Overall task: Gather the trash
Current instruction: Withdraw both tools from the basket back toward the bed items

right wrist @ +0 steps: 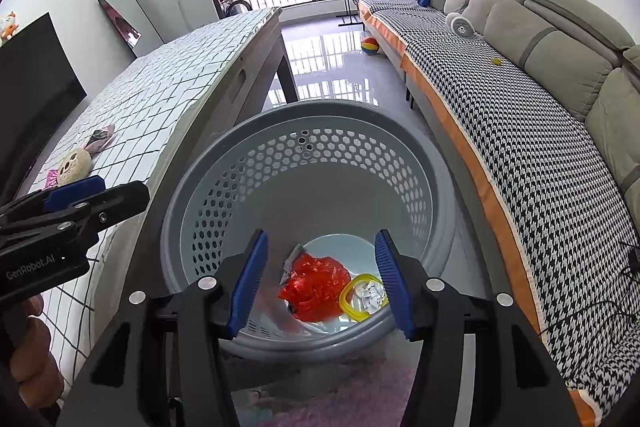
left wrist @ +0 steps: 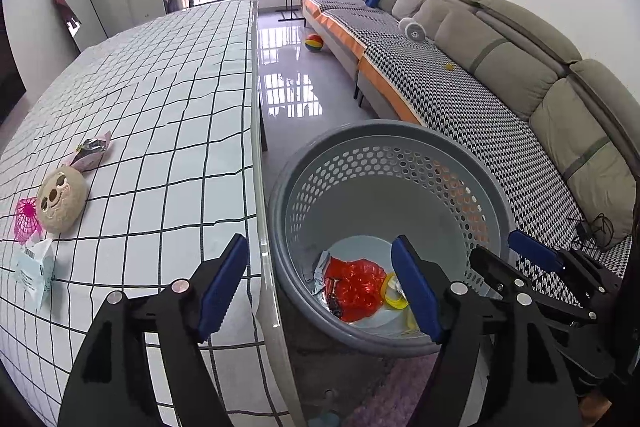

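Note:
A grey perforated bin (left wrist: 486,183) (right wrist: 436,163) stands on the floor between the table and the sofa. It holds a red plastic bag (left wrist: 356,285) (right wrist: 316,285), a yellow ring with crumpled paper (right wrist: 366,293) and a silver wrapper. My left gripper (left wrist: 320,289) is open and empty, over the table edge and bin rim. My right gripper (right wrist: 322,283) is open and empty above the bin; it also shows in the left wrist view (left wrist: 516,251). On the table lie a pink-silver wrapper (left wrist: 92,149), a pink net (left wrist: 26,219) and a white packet (left wrist: 34,269).
A round plush face (left wrist: 62,197) (right wrist: 74,165) sits on the checked tablecloth (left wrist: 168,99). A grey sofa with a houndstooth cover (left wrist: 460,79) runs along the right. A coloured ball (left wrist: 314,43) lies on the floor. A purple rug (right wrist: 360,387) lies under the bin.

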